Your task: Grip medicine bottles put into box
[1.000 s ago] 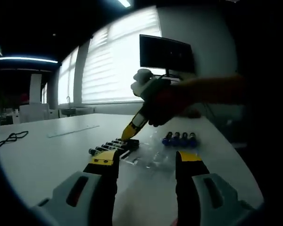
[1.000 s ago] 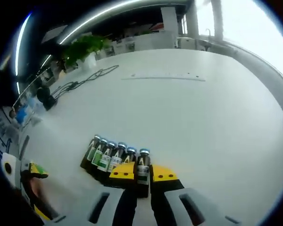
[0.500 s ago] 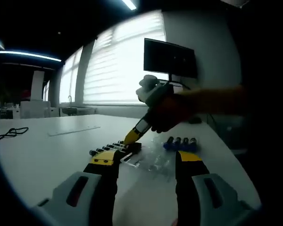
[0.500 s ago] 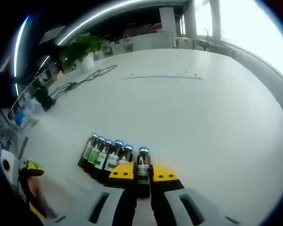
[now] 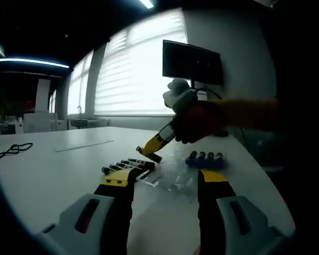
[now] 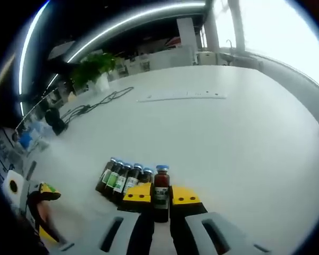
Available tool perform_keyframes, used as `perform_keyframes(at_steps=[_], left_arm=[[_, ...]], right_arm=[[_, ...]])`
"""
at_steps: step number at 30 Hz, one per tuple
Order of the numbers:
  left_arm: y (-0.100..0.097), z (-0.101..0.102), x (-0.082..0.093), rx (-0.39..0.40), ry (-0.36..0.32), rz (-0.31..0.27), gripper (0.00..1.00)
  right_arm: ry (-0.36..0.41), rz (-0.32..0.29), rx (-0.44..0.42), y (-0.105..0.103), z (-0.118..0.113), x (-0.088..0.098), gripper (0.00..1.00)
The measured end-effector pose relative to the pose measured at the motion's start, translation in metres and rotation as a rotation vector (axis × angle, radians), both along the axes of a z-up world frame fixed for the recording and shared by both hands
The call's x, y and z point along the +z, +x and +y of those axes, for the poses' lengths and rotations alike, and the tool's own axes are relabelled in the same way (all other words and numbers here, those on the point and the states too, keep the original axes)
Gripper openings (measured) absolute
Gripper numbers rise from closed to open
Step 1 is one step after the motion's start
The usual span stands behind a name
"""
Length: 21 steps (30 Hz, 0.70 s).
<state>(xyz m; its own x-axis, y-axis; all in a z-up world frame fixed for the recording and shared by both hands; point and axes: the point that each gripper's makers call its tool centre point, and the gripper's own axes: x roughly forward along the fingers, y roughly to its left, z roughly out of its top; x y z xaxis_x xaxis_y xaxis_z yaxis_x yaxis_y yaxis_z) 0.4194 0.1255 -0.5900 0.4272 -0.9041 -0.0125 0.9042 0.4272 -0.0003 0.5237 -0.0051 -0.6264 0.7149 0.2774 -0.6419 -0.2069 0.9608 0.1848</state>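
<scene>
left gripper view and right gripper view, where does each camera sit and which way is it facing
Left gripper view: rides the open left gripper, facing the window; a hand holds the right gripper.
Right gripper view: rides the right gripper, facing down the white table, shut on one bottle.
Shared: the row of bottles.

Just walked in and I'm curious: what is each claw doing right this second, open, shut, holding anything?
Left claw: open, holding nothing.
Right claw: shut on a brown medicine bottle with a blue cap, beside the row of bottles.
</scene>
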Motion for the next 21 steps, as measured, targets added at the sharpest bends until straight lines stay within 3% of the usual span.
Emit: perform_keyframes(at_steps=[10,21], left_arm=[[0.001,0.001,0.001,0.004,-0.011,0.011,0.40],[0.003,0.001,0.001,0.012,-0.020,0.019,0.40]], right_arm=[[0.033,-0.057,0.000,-0.012,-0.007,0.022,0.07],[0.038,-0.110,0.016,-0.024,-0.011,0.031,0.07]])
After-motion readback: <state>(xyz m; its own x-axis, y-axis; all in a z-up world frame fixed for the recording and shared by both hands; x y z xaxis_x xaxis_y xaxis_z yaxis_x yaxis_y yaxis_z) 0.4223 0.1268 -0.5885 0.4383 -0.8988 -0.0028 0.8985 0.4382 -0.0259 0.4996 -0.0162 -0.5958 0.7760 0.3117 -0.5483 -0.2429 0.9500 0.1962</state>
